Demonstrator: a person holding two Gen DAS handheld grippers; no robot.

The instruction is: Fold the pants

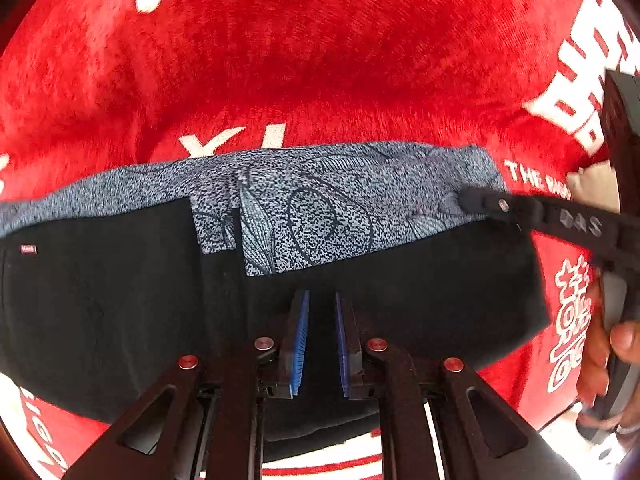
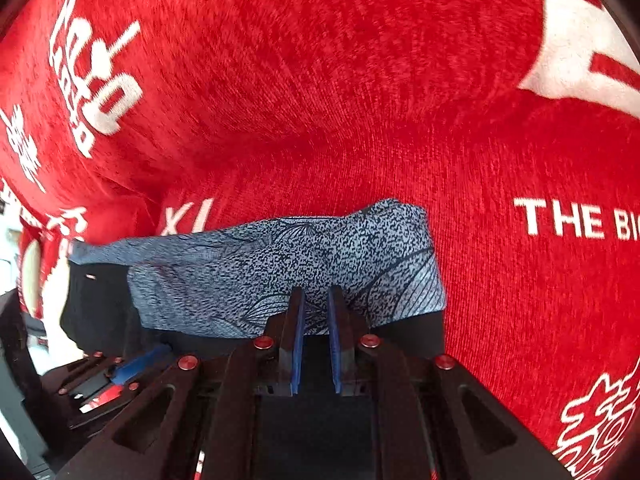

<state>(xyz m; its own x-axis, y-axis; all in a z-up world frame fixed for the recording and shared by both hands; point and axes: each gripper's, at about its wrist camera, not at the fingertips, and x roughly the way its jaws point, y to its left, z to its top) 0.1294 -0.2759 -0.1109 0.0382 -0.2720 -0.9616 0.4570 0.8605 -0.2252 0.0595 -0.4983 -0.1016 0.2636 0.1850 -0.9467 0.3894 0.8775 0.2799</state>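
While the pants (image 1: 280, 312) are lying part-folded on a red blanket (image 1: 320, 80), both grippers are hovering slightly parted, gripping nothing.
Left gripper (image 1: 322, 340) and right gripper (image 2: 316, 340) are facing further folding, judging by the wide bundle.

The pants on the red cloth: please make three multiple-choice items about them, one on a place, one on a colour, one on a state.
1. Where do the pants lie?
A. on a red cloth with white lettering
B. in a basket
C. on a hanger

2. What colour is the patterned part of the pants?
A. yellow
B. speckled blue-grey
C. green

3. How does the left gripper stand?
A. shut flat, pads touching
B. open, over the black part
C. out of view

Answers:
1 A, the red cloth surrounds the pants on all sides.
2 B, the patterned part is speckled blue-grey with dark line drawings.
3 B, a gap shows between its blue pads, with black fabric under them.
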